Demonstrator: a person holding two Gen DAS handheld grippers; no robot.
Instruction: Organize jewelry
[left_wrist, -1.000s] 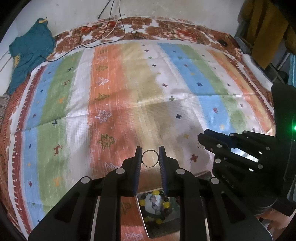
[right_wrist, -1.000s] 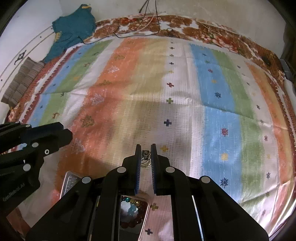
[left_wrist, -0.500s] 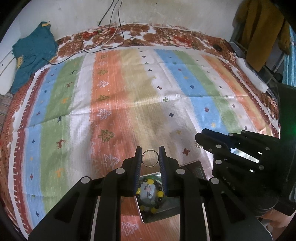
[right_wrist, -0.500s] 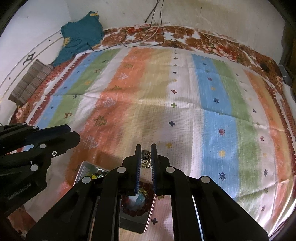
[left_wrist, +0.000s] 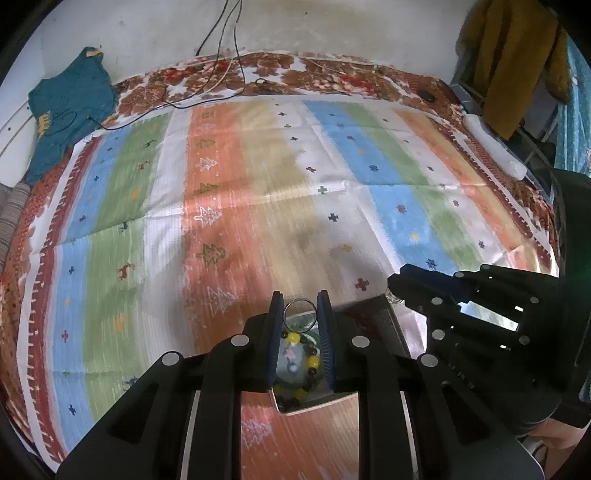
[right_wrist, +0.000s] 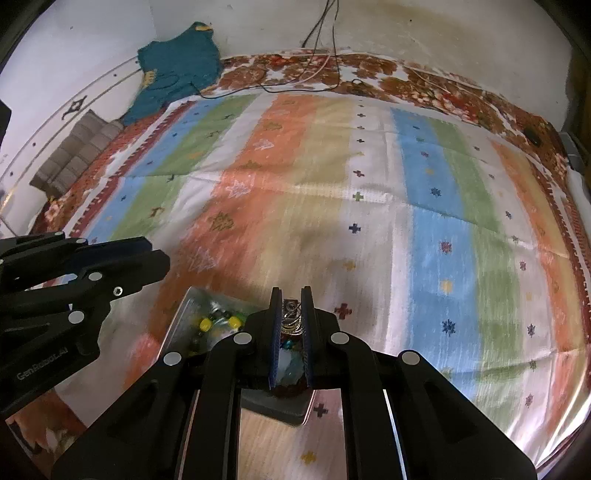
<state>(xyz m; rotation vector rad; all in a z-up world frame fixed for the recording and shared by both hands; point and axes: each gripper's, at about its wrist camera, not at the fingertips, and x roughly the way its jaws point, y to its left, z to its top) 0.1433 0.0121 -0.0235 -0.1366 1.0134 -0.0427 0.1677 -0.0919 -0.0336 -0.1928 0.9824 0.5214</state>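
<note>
A striped cloth (left_wrist: 258, 192) covers the bed, with a teal garment (left_wrist: 70, 107) and cables (left_wrist: 221, 55) up by the wall. Over the last second I've pulled both hands back toward me and slightly up, so more of the cloth shows and the tray (left_wrist: 384, 314) with its beads has slid up into view beneath the tips. My left tongs (left_wrist: 300, 314) are nearly closed, pinching a thin metal ring (left_wrist: 300, 308) upright between the pads, now right over the yellow-and-black bracelet (left_wrist: 297, 363) in the tray. My right tongs (right_wrist: 291, 314) are pressed together on a small silvery piece (right_wrist: 291, 317), possibly an earring or charm, hanging over the tray's other end (right_wrist: 284, 410) where reddish beads (right_wrist: 290, 338) lie. Neither grip has changed. I judge both pieces are lined up for dropping; next comes lowering and letting go, gently, since the ring could roll out.
</note>
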